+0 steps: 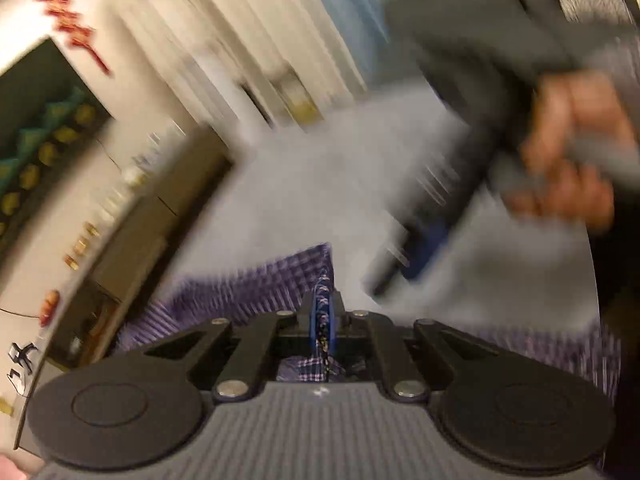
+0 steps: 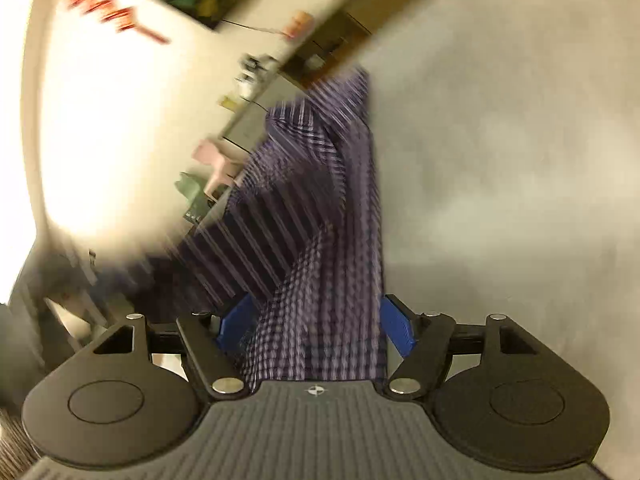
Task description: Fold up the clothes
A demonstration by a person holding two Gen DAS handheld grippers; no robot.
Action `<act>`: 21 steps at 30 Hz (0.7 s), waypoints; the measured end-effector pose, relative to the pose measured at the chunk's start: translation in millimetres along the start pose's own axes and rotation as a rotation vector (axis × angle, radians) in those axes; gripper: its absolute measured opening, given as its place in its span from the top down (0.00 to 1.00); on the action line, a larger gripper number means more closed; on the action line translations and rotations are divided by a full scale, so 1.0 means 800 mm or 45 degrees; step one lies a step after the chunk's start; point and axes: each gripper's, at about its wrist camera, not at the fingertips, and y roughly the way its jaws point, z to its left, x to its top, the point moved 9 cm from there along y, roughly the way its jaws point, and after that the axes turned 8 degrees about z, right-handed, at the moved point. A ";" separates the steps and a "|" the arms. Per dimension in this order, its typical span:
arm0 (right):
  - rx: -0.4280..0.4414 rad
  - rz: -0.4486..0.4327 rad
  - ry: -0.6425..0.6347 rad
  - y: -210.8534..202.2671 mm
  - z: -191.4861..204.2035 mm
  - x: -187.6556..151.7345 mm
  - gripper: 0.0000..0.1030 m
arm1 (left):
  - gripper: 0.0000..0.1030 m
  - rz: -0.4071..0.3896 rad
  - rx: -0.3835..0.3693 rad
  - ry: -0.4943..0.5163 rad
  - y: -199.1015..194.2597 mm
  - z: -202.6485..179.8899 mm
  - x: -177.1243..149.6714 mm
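A purple plaid garment (image 1: 248, 288) hangs over a grey surface (image 1: 320, 184). My left gripper (image 1: 323, 320) is shut on an edge of the garment, with cloth pinched between the blue pads (image 1: 314, 326). In the left wrist view the other gripper (image 1: 424, 248) and the hand (image 1: 568, 152) holding it show blurred at the right. In the right wrist view my right gripper (image 2: 316, 320) stands wide apart, its blue pads (image 2: 396, 328) on either side of a band of the plaid garment (image 2: 320, 216) that runs between them. Both views are motion-blurred.
A white wall with red lettering (image 1: 72, 28) and a dark framed picture (image 1: 36, 128) are at the left. Dark cabinets (image 1: 160, 216) line the wall. Light curtains (image 1: 256, 32) hang at the back. Pink and green items (image 2: 212, 168) stand by the wall.
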 end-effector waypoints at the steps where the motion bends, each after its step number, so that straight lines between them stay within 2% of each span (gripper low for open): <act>1: 0.012 0.012 -0.006 0.003 0.002 -0.002 0.27 | 0.94 0.030 -0.027 0.007 0.012 -0.017 -0.009; 2: 0.024 0.021 -0.017 0.006 0.004 -0.005 0.23 | 0.93 0.042 -0.044 0.009 0.016 -0.027 -0.013; 6: 0.039 0.025 -0.010 0.014 0.004 -0.006 0.20 | 0.92 0.058 -0.079 0.006 0.013 -0.046 -0.023; 9: 0.050 0.019 0.029 0.030 0.001 0.003 0.20 | 0.83 0.040 -0.120 -0.076 -0.003 -0.032 -0.024; 11: 0.065 0.019 0.032 0.030 0.004 0.002 0.19 | 0.78 -0.007 -0.188 -0.199 -0.020 -0.015 -0.030; 13: 0.079 0.010 0.005 0.030 0.011 -0.003 0.15 | 0.58 -0.079 -0.308 -0.358 -0.037 0.013 -0.037; 14: 0.083 0.007 -0.013 0.029 0.015 -0.005 0.13 | 0.55 -0.118 -0.377 -0.430 -0.047 0.024 -0.041; 18: 0.081 0.026 -0.051 0.037 0.027 -0.013 0.12 | 0.54 -0.226 -0.505 -0.555 -0.076 0.057 -0.056; 21: 0.104 0.036 -0.025 0.040 0.027 -0.017 0.12 | 0.51 -0.265 -0.507 -0.557 -0.088 0.063 -0.058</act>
